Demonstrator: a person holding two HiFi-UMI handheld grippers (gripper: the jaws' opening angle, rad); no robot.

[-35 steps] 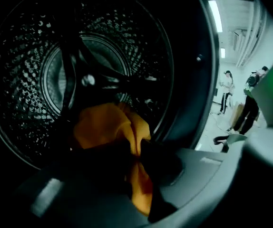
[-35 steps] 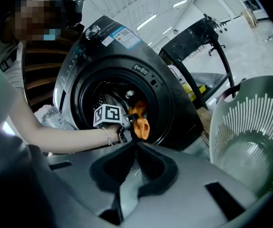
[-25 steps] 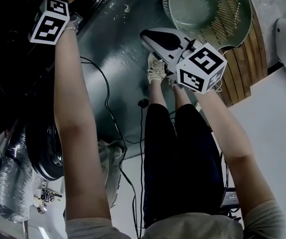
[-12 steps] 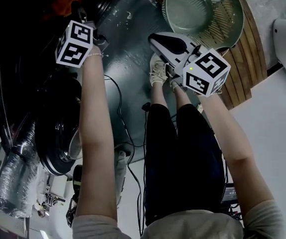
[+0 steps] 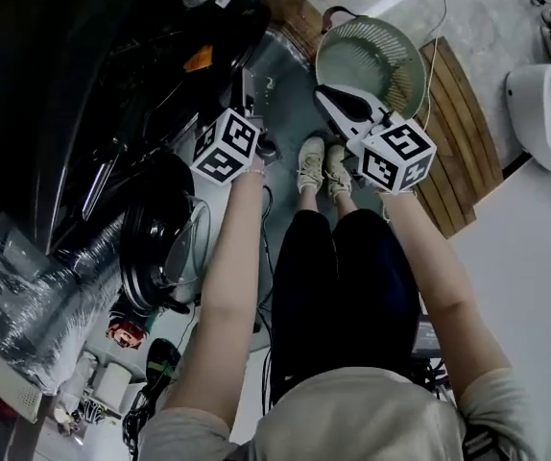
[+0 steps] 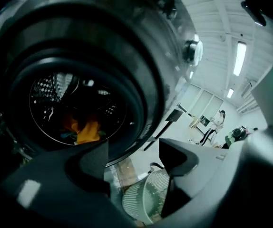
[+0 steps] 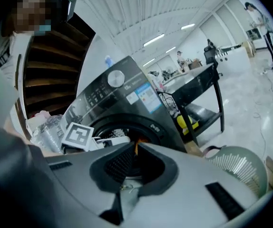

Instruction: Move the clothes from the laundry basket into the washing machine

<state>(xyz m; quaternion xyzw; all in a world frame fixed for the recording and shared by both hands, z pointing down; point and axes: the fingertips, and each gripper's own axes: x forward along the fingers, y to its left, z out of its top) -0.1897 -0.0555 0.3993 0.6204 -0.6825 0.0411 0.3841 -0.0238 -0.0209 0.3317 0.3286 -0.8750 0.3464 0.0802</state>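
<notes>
Clothes (image 6: 82, 129): lying in drum (image 6: 43, 87); likely soft, light; a bunched fold offering best hold. Left gripper (image 6: 134, 152): jaws just been opening, gaping empty. Right gripper (image 7: 136, 147): sitting shut, empty.

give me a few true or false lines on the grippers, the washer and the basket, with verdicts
1. The left gripper has its jaws apart. True; they have just been opening, and nothing is between them.
2. The right gripper grips an orange garment. False: its jaws are together and empty.
3. The drum of the washing machine holds orange clothing. True.
4. The laundry basket is piled with clothes. False: it looks empty.
5. The washing machine's door is shut. False: it stands open.
</notes>
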